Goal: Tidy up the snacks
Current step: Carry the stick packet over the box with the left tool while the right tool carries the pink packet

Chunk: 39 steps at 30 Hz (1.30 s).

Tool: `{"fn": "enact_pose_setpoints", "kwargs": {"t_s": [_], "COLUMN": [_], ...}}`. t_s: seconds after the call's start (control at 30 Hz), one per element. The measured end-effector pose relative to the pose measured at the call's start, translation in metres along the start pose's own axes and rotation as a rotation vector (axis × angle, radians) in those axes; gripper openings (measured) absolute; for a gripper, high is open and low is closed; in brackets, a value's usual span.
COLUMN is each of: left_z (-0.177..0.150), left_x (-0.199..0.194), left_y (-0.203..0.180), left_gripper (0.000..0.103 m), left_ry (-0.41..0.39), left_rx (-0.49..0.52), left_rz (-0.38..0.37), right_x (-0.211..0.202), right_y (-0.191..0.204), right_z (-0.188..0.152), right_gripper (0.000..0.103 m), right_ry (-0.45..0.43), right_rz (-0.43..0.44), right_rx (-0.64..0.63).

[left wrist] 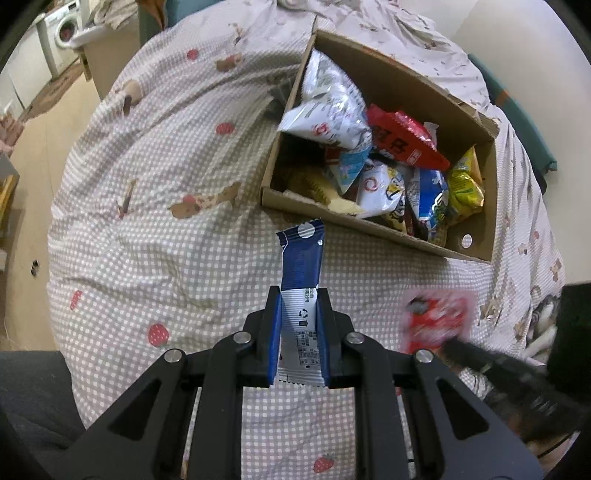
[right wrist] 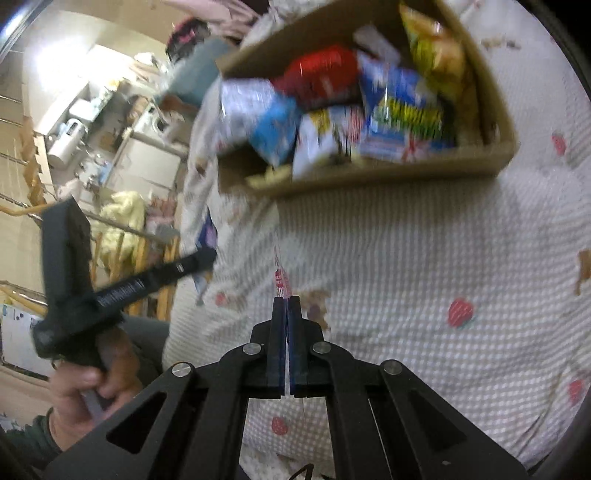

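My left gripper [left wrist: 298, 295] is shut on a blue and silver snack bar wrapper [left wrist: 301, 258], held above the checked bedspread, just short of the cardboard box's [left wrist: 476, 254] near wall. The box holds several snack bags, among them a red packet [left wrist: 402, 140] and a yellow bag [left wrist: 465, 184]. My right gripper [right wrist: 286, 301] is shut on a thin red and white packet [right wrist: 280, 280], seen edge-on; that packet shows blurred in the left wrist view [left wrist: 436, 317]. The box [right wrist: 369, 173] lies ahead of the right gripper, blurred. The left gripper shows at the left of the right wrist view [right wrist: 207, 254].
The checked bedspread with strawberry prints [left wrist: 166, 240] covers a bed. The floor [left wrist: 33, 155] and a washing machine [left wrist: 62, 29] lie beyond its left edge. A teal cloth [left wrist: 517, 110] lies right of the box. Shelves and clutter [right wrist: 110, 147] stand to the left.
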State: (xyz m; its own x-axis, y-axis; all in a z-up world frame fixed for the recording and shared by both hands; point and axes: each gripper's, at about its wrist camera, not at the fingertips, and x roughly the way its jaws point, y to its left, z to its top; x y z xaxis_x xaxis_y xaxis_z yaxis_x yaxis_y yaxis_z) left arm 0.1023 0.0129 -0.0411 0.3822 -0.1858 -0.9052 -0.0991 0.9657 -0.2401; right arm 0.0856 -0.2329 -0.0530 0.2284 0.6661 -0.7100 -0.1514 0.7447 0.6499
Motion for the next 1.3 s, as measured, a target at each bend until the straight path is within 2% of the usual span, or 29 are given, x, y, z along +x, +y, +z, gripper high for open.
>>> {"fn": "enact_pose_setpoints", "kwargs": {"t_s": [0.23, 0.37, 0.5, 0.57, 0.8, 1.03, 1.3], "left_z": [0.003, 0.011, 0.032, 0.044, 0.083, 0.106, 0.118], "left_x": [-0.007, -0.007, -0.013, -0.015, -0.007, 0.02, 0.042], "left_y": [-0.005, -0.01, -0.025, -0.035, -0.081, -0.111, -0.126], "left_gripper": [0.014, 0.014, 0.014, 0.014, 0.014, 0.014, 0.014], "left_ry": [-0.062, -0.059, -0.098, -0.118, -0.161, -0.167, -0.173], "left_rx": [0.024, 0.039, 0.066, 0.083, 0.174, 0.201, 0.228], "left_rz": [0.023, 0.04, 0.045, 0.047, 0.042, 0.063, 0.113], "right_x": [-0.027, -0.041, -0.055, -0.059, -0.069, -0.059, -0.045], "right_y": [-0.008, -0.015, -0.021, -0.027, -0.042, -0.059, -0.07], "right_z": [0.027, 0.038, 0.053, 0.066, 0.108, 0.133, 0.134], "right_gripper": [0.0, 0.0, 0.0, 0.0, 0.0, 0.0, 0.0], "right_ry": [-0.121, -0.171, -0.232, -0.259, -0.344, -0.379, -0.354], "right_rz": [0.027, 0.041, 0.056, 0.085, 0.097, 0.025, -0.021], "right_rx": [0.016, 0.021, 0.013, 0.033, 0.037, 0.037, 0.069]}}
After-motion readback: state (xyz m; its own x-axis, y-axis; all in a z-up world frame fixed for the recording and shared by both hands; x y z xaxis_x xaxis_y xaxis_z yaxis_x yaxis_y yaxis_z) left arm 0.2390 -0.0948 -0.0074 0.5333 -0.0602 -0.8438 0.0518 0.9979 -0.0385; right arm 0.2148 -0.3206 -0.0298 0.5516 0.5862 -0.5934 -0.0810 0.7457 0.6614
